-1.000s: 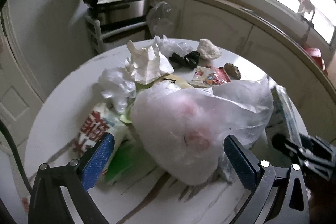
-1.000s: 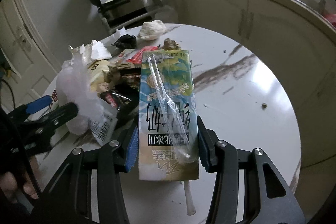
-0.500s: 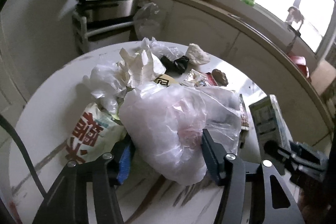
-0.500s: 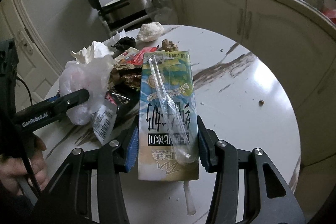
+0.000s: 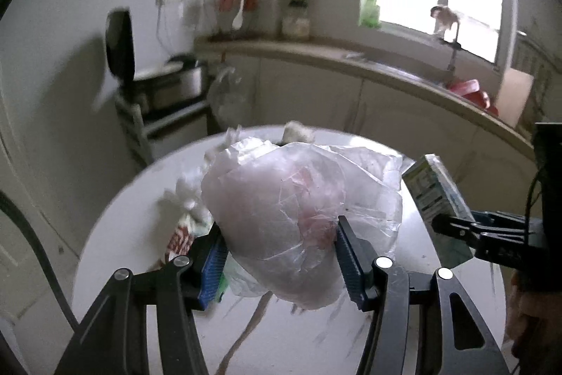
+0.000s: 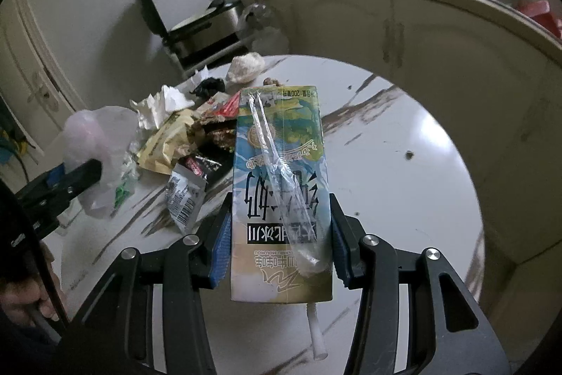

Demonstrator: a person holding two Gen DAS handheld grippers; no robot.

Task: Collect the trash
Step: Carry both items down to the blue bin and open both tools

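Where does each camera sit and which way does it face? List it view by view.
Left wrist: on the left tool, looking down over the plastic bag it grips toward the window; the right tool shows.
Right wrist: on the right tool, looking down along the gripped milk carton toward the cabinets; the left tool and a hand show.
Shared: the round table, bag, carton.

White, brown-veined table (image 6: 404, 171)
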